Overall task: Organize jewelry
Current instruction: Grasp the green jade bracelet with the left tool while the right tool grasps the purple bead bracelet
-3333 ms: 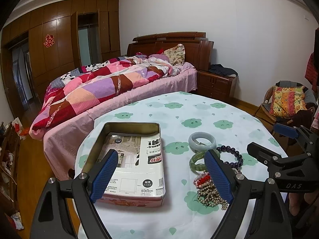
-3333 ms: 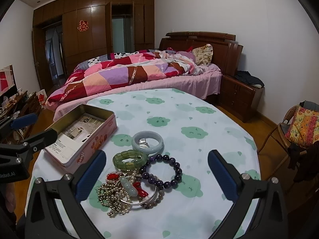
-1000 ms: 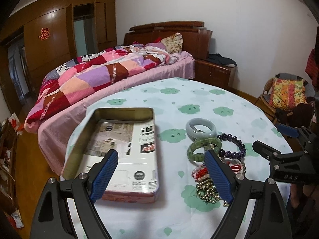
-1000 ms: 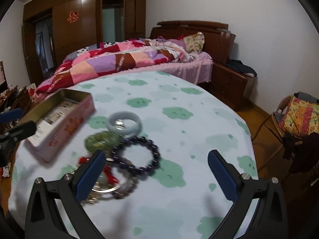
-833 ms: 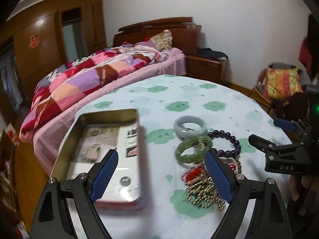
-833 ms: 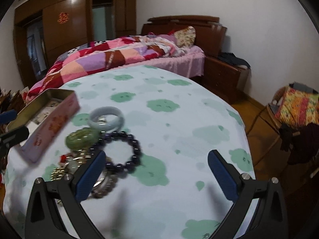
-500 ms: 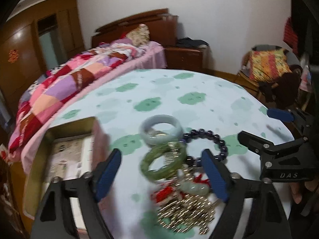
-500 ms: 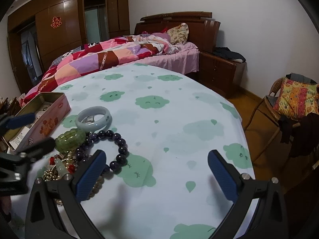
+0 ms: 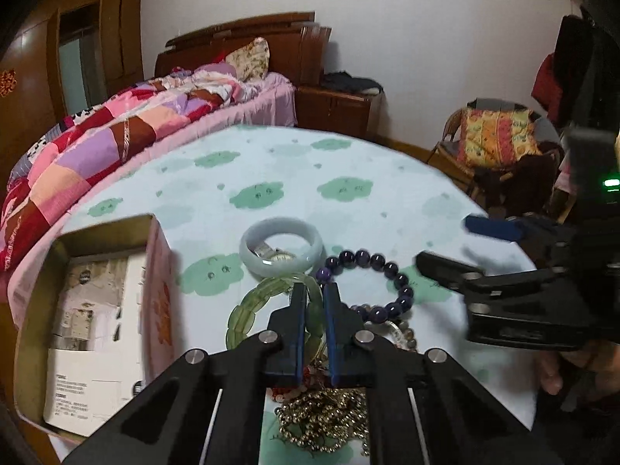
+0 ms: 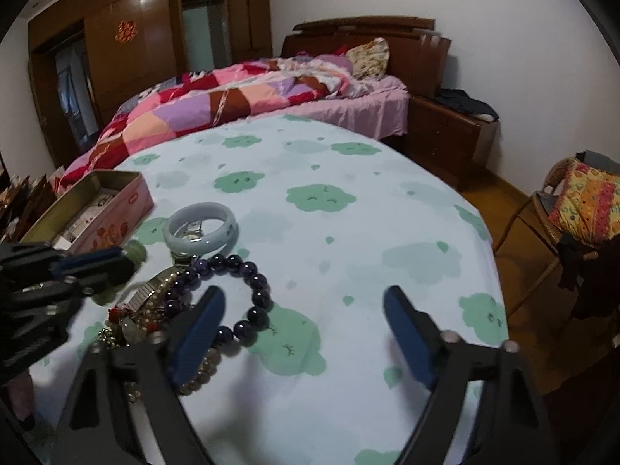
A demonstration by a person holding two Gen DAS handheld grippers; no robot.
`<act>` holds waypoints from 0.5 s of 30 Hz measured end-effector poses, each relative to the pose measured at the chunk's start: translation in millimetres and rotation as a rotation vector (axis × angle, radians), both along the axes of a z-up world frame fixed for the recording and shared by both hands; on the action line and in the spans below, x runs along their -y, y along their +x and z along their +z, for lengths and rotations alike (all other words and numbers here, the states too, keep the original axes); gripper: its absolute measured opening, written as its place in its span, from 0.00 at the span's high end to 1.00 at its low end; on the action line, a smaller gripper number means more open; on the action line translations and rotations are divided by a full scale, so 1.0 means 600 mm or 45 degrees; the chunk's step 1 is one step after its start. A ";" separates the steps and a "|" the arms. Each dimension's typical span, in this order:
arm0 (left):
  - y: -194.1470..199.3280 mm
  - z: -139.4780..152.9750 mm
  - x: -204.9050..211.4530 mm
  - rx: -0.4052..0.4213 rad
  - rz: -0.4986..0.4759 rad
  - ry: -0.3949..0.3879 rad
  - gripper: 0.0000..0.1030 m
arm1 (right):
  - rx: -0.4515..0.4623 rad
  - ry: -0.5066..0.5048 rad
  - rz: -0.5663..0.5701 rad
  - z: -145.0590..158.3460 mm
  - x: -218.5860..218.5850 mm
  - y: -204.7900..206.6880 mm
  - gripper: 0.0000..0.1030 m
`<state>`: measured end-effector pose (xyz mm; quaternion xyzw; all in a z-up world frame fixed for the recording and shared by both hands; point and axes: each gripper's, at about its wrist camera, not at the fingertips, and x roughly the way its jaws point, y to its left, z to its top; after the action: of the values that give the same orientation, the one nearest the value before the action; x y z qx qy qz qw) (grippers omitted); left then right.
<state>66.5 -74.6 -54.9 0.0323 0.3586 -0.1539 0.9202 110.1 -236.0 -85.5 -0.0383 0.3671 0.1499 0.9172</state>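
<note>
Left wrist view: the left hand-held gripper (image 9: 312, 290) has its blue pads closing on the rim of a glossy green segmented bangle (image 9: 248, 310), whereas a second earlier they stood wide. Beside it lie a smooth pale jade ring bangle (image 9: 281, 250), a bracelet of round purple beads (image 9: 372, 283) and a heap of gold chain (image 9: 325, 418). The right hand-held gripper (image 10: 302, 317), narrowing, holds nothing. A rectangular tin (image 9: 42, 271) sits left on the cloud-print table (image 9: 294, 166); beyond it a bed (image 9: 116, 131).

Box left, jewelry right, on the counter (image 9: 387, 178)

Open box (image 9: 97, 310) left of bangle (image 9: 281, 246); bead bracelet (image 9: 372, 283) right of bangle; bed (image 9: 116, 135) behind.
</note>
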 end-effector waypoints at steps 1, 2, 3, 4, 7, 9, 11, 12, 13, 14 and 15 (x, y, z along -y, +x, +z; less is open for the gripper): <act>-0.004 0.006 0.000 0.016 0.001 -0.003 0.92 | -0.009 -0.007 0.006 -0.001 -0.004 0.004 0.28; -0.010 0.014 -0.001 0.033 0.002 -0.006 0.92 | -0.023 -0.018 0.015 -0.002 -0.009 0.010 0.31; -0.013 0.018 -0.001 0.044 0.003 -0.006 0.92 | -0.044 -0.035 0.028 -0.006 -0.015 0.017 0.34; -0.016 0.022 -0.001 0.055 0.004 -0.006 0.92 | -0.060 -0.050 0.039 -0.009 -0.021 0.022 0.37; -0.025 0.032 -0.005 0.078 0.006 -0.013 0.92 | -0.092 -0.090 0.076 -0.019 -0.039 0.033 0.42; -0.024 0.033 -0.008 0.078 0.011 -0.017 0.92 | -0.122 -0.131 0.104 -0.029 -0.053 0.041 0.47; -0.024 0.031 -0.013 0.073 0.021 -0.021 0.92 | -0.163 -0.180 0.118 -0.043 -0.063 0.047 0.56; -0.023 0.031 -0.016 0.070 0.027 -0.023 0.92 | -0.166 -0.179 0.120 -0.045 -0.064 0.047 0.60; -0.023 0.031 -0.018 0.069 0.030 -0.027 0.92 | -0.172 -0.177 0.125 -0.045 -0.065 0.048 0.68; -0.022 0.031 -0.021 0.067 0.033 -0.028 0.92 | -0.179 -0.168 0.140 -0.045 -0.065 0.048 0.76; -0.022 0.033 -0.024 0.069 0.040 -0.029 0.92 | -0.186 -0.162 0.151 -0.044 -0.065 0.047 0.85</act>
<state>53.2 -60.3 -35.2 0.0205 0.3322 -0.1426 0.9321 138.1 -197.1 -111.9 -0.1069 0.4389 0.1827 0.8733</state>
